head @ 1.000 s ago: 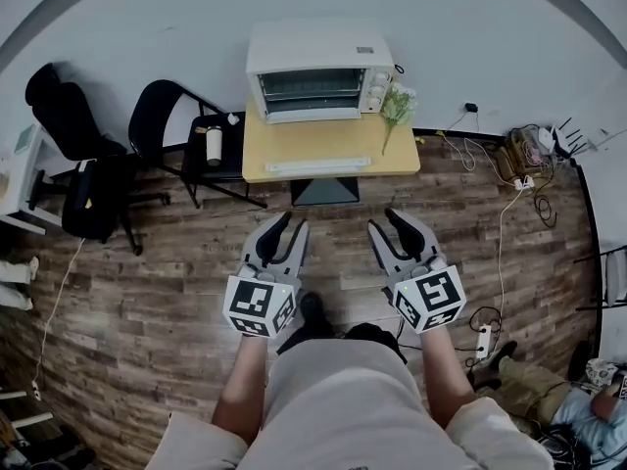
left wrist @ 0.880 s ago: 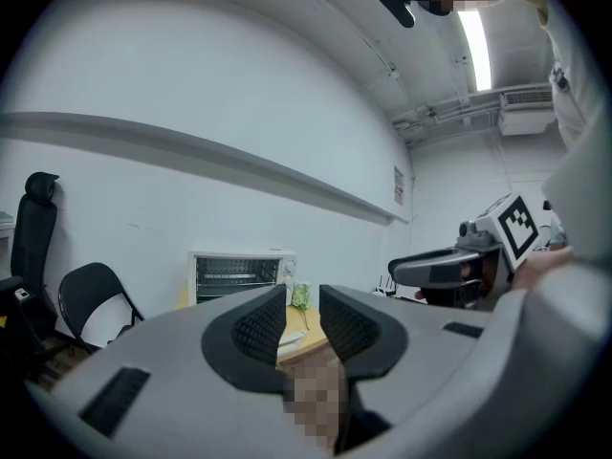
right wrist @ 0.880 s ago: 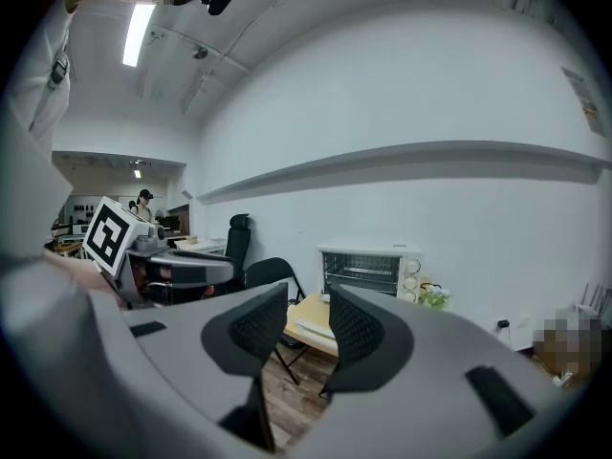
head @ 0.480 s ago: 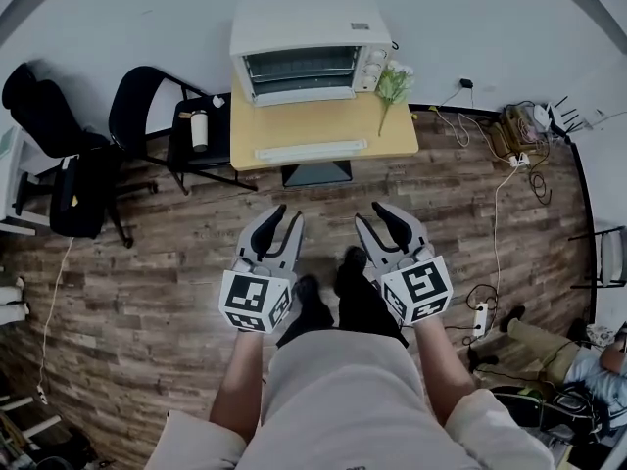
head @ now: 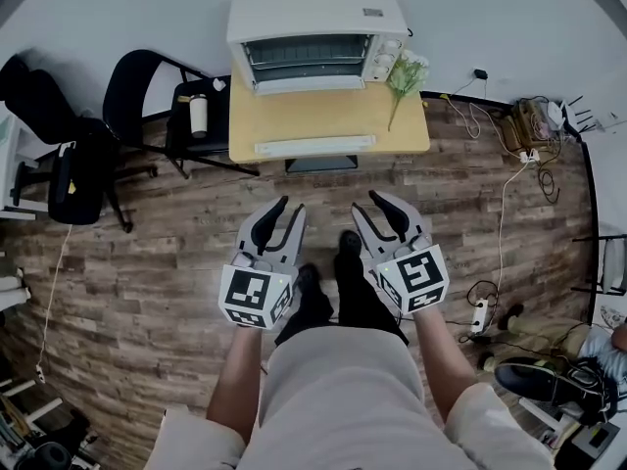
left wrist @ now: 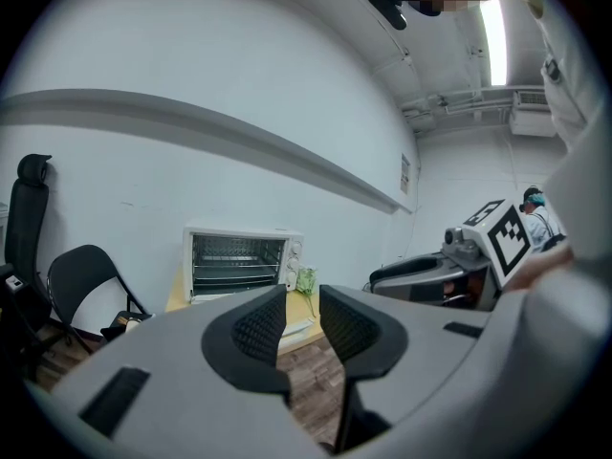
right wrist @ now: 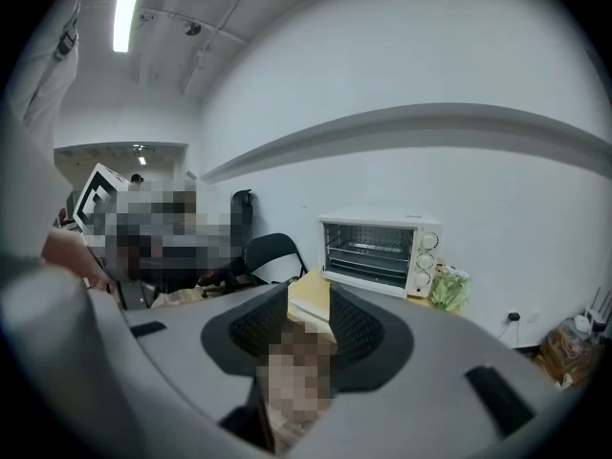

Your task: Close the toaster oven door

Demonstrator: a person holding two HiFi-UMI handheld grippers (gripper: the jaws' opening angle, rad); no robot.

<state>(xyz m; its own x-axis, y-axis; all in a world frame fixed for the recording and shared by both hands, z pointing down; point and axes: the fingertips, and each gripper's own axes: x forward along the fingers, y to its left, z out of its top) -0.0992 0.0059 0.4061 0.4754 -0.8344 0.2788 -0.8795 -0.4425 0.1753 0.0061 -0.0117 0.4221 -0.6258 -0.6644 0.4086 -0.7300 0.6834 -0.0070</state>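
White wall [head: 509, 18] and brown wood-plank floor [head: 137, 262] frame a small pale wooden table [head: 407, 130] whose legs are hidden beneath its top in the head view. A white toaster oven [head: 315, 29] stands at the table's back edge against the wall. Its glass door [head: 313, 146] is folded down flat toward the person, the white handle bar near the table's front edge. The open chamber shows a wire rack [head: 309, 52] and nothing else that can be made out. A bunch of green leaves [head: 407, 71] lies just beside the oven's knob side.

To the table's left, a black folding chair [head: 147, 91] carries a white cylindrical container [head: 199, 116], contents not visible. A tangle of cables [head: 529, 130] sits by the wall at right, partly cut off.

Well back from the table, the person holds the left claw [head: 287, 213] and right claw [head: 370, 207] side by side over the floor, both released, jaws apart and gripping nothing. Each gripper view looks across its parted jaws at the distant oven [left wrist: 239, 261] [right wrist: 378, 251].
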